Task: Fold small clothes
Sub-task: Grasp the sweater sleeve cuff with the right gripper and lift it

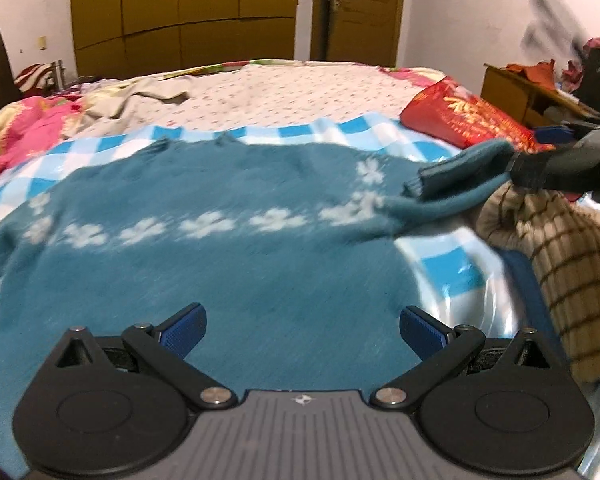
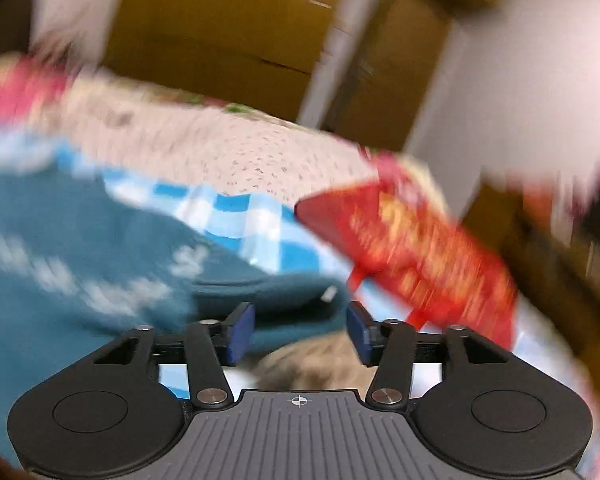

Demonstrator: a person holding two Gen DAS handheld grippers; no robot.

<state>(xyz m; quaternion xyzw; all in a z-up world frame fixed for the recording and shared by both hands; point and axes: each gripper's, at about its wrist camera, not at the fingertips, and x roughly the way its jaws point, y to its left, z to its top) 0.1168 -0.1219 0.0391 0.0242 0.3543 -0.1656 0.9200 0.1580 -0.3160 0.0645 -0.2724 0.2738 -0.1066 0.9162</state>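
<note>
A teal sweater (image 1: 220,272) with a row of white flowers lies spread on a blue-and-white checked cloth (image 1: 100,148) on the bed. My left gripper (image 1: 302,330) is open and empty, low over the sweater's lower body. My right gripper (image 2: 300,330) is at the sweater's right sleeve (image 2: 284,300); the sleeve lies between its blue pads, which stand apart. In the left wrist view the right gripper (image 1: 516,170) holds the sleeve end (image 1: 460,176) lifted off the bed. The right wrist view is blurred by motion.
A red printed bag (image 1: 464,116) lies at the bed's right side. A beige striped knit garment (image 1: 556,248) lies to the right of the sweater. A pink quilt (image 1: 24,132) is bunched at the left. A wooden cabinet (image 1: 516,88) with clothes stands at the right.
</note>
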